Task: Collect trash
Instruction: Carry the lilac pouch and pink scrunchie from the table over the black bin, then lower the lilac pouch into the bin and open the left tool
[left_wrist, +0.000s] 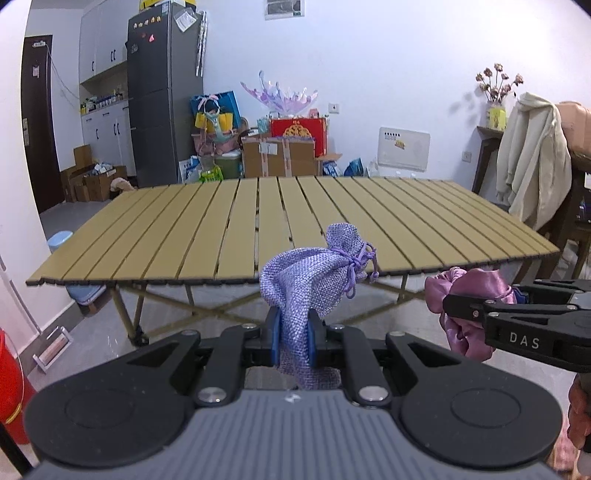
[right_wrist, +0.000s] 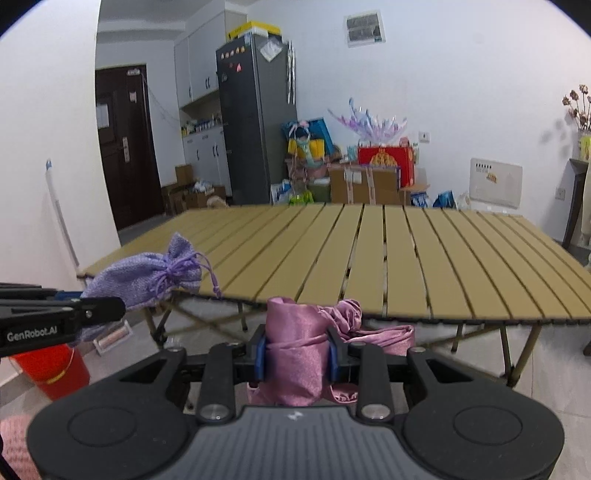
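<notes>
**Both grippers loaded, off the near edge of the slatted table**

Left gripper (left_wrist: 294, 334): blue pads pinched on the lavender pouch (left_wrist: 314, 273). Coarse burlap-like weave, neck tied with a purple drawstring, ruffled top standing up; bottom of the pouch hangs below the pads. It's held in the air just in front of the slatted table (left_wrist: 184, 221), not resting on it.

Right gripper (right_wrist: 297, 352): pads pressed onto the pink satin cloth (right_wrist: 295, 354). Shiny, crumpled, bunched above the pads with a loose fold trailing to the right (also airborne, before the table's near edge). Red bucket (right_wrist: 55, 373) on the floor left of the table.
</notes>
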